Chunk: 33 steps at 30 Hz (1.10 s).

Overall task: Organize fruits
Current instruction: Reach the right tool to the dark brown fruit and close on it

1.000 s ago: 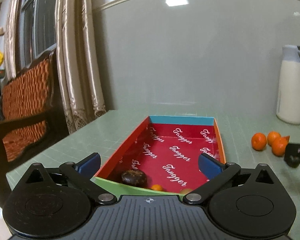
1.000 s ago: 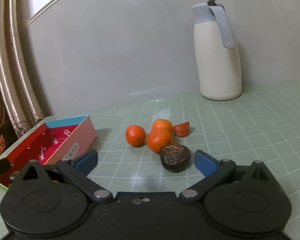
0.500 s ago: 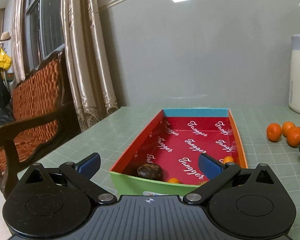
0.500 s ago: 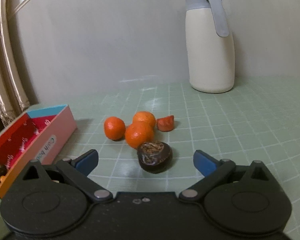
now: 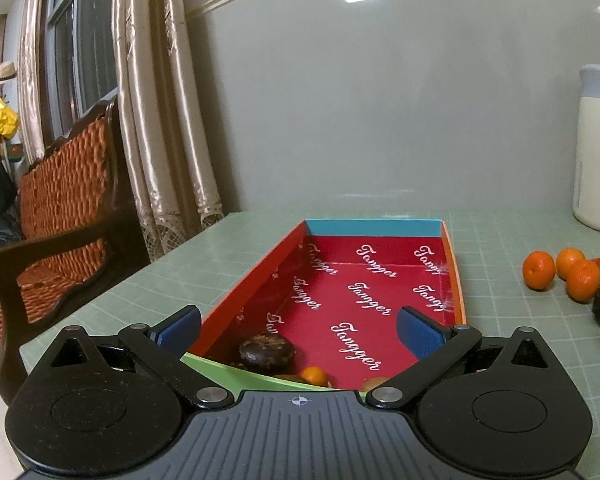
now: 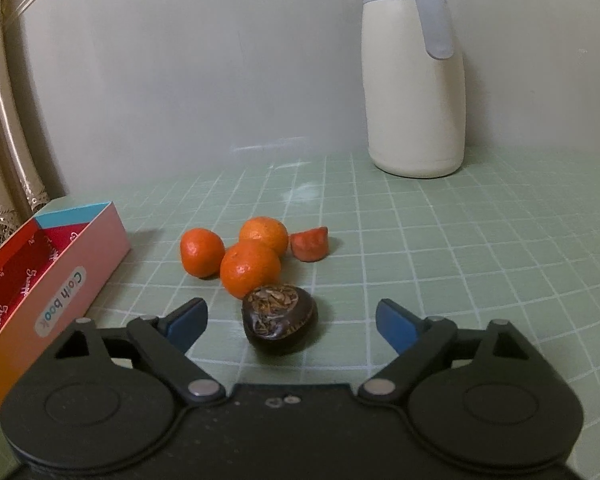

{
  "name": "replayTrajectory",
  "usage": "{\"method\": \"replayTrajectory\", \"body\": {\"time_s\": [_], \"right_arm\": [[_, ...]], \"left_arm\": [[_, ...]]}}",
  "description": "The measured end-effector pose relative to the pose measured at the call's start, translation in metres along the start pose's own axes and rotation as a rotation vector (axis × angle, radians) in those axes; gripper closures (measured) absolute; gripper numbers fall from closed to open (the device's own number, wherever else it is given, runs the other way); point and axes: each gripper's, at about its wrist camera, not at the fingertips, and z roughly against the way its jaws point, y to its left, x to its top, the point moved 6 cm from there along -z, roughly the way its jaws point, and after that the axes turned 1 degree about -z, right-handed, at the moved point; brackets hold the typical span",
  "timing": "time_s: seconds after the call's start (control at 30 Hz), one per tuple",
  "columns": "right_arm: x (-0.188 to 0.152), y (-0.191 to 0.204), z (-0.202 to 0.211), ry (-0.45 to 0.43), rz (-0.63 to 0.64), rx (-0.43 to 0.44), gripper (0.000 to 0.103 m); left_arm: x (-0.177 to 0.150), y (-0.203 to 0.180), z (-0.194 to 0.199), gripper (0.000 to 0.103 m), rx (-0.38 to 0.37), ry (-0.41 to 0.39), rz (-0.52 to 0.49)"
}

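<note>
Since a second ago my right gripper (image 6: 288,320) has crept up on the dark fruit (image 6: 279,320), which now sits untouched between its closing fingers. My left gripper (image 5: 300,330) hangs wide over the box (image 5: 454,276), holding another dark fruit (image 5: 266,352) and small orange ones (image 5: 314,376).

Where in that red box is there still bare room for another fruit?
The far half of the box, up to its blue end wall, lies bare. The near end is crowded: a dark fruit and small orange ones sit there. On the table, bare mat lies between box and oranges.
</note>
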Motion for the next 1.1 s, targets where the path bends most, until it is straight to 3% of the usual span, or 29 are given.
{"method": "replayTrajectory", "body": {"time_s": [0.23,0.6,1.03,1.1], "right_arm": [[-0.002,0.007,-0.008,0.02,0.032,-0.002,0.017],[-0.006,0.015,-0.021,0.062,0.039,-0.013,0.045],[-0.007,0.023,-0.027,0.057,0.108,-0.071,0.047],[-0.007,0.022,-0.027,0.055,0.105,-0.072,0.054]], "left_arm": [[0.0,-0.003,0.006,0.0,0.008,-0.015,-0.006],[-0.001,0.014,0.008,0.0,0.05,-0.015,0.025],[-0.005,0.035,0.009,0.0,0.091,-0.011,0.053],[-0.006,0.039,0.009,0.0,0.098,-0.01,0.056]]}}
